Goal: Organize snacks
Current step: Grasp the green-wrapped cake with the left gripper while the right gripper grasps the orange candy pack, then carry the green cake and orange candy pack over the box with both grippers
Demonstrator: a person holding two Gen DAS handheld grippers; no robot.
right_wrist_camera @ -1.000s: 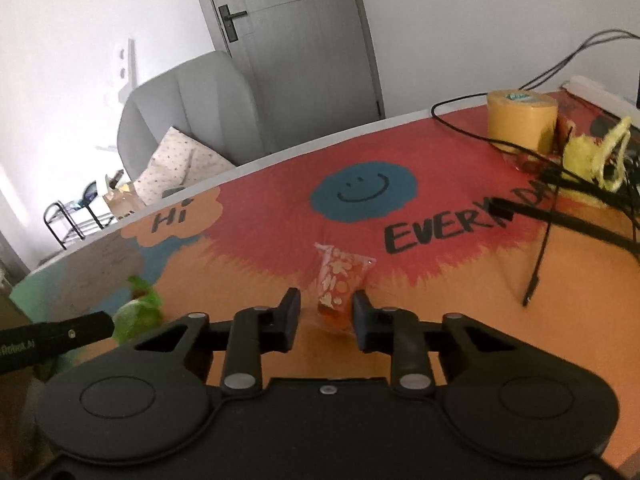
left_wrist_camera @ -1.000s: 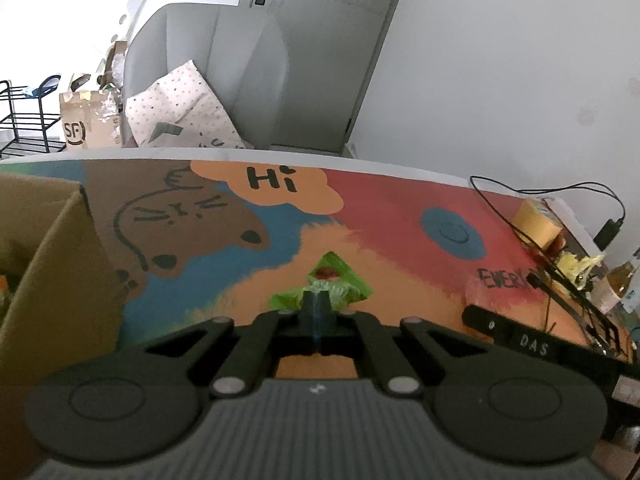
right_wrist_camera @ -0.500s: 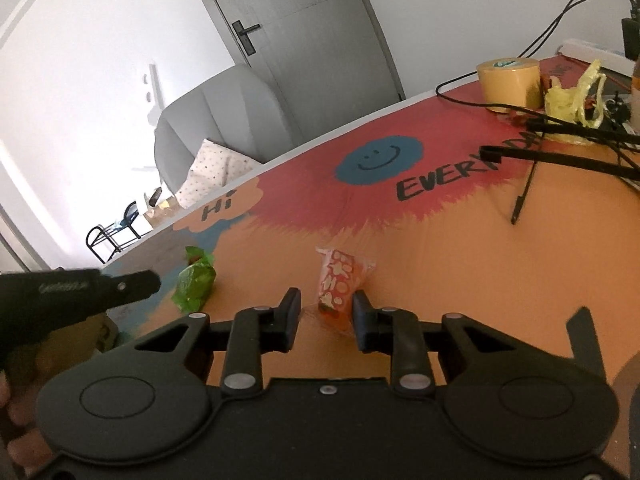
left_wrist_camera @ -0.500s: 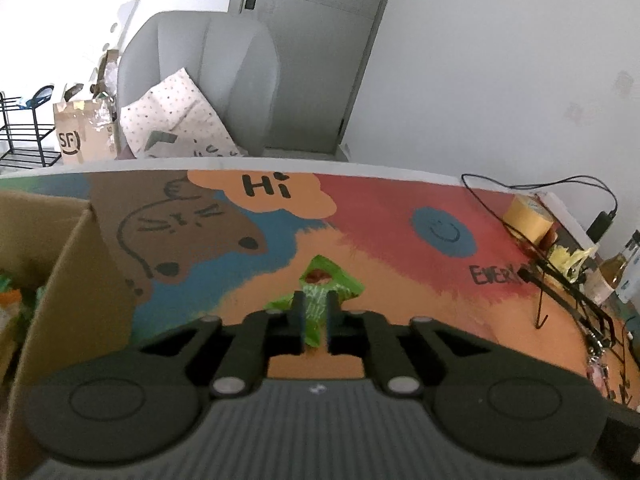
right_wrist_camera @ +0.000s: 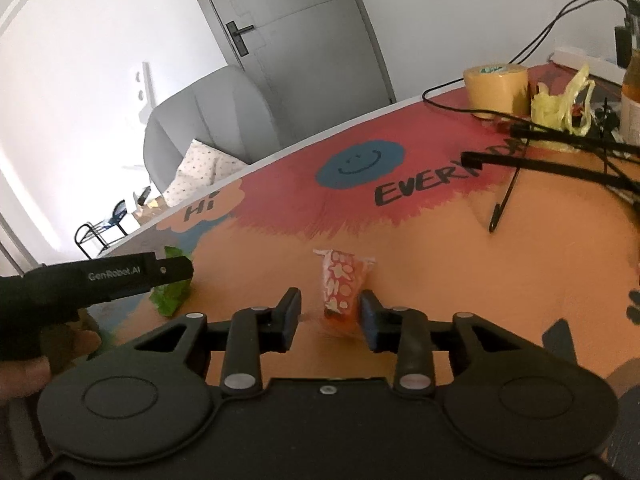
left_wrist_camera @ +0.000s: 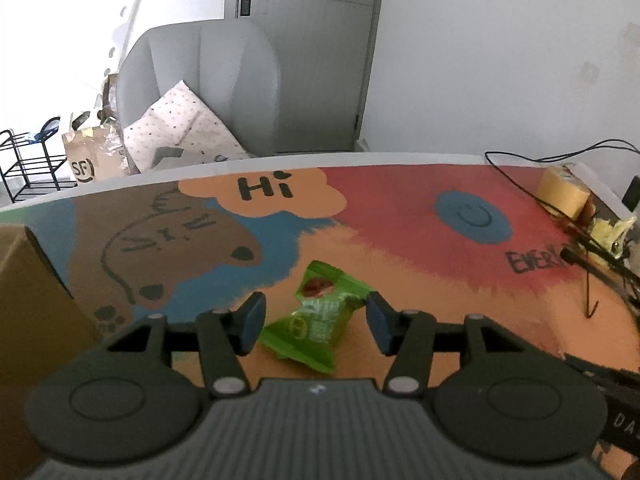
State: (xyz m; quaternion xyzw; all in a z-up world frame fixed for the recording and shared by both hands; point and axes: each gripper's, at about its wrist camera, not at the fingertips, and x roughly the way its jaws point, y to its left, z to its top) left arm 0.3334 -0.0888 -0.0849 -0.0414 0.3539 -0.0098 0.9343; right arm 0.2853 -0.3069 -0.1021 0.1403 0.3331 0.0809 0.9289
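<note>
Left wrist view: the tabletop (left_wrist_camera: 400,208) wears a bright mat with a brown cat drawing, an orange "Hi" bubble (left_wrist_camera: 264,192) and a blue smiley face (left_wrist_camera: 472,218). A cardboard box (left_wrist_camera: 28,288) stands at the near left edge, left of the "Hi" bubble. Far right of the bubble sit a roll of tan tape (left_wrist_camera: 562,194), a crumpled yellow bag and a tangle of black cables (left_wrist_camera: 592,248). Behind the tabletop stands a grey armchair (left_wrist_camera: 208,80) with a spotted cushion. The green snack packet (left_wrist_camera: 320,320) lies flat on the orange part of the mat, nearer than the "Hi" bubble, its ends crimped and a red picture on its far half. The left gripper (left_wrist_camera: 316,322) has just been opening; its fingers stand apart on either side of the packet, neither pad pressing it.

Right wrist view: the "Hi" bubble (right_wrist_camera: 208,208) shows at left, the smiley to its right, then the tape roll (right_wrist_camera: 496,88), the yellow bag (right_wrist_camera: 560,108) and black cables crossing the far right. The orange snack packet (right_wrist_camera: 342,292), white-patterned with a clear crimped top, lies right of and nearer than the bubble. The right gripper (right_wrist_camera: 330,316) has just been opening a little; its fingers are narrow around the packet's near end, the right pad about touching, the left pad clear. The left gripper's black body (right_wrist_camera: 104,280) reaches in from the left over the green packet (right_wrist_camera: 170,296), a hand (right_wrist_camera: 24,368) below it
</note>
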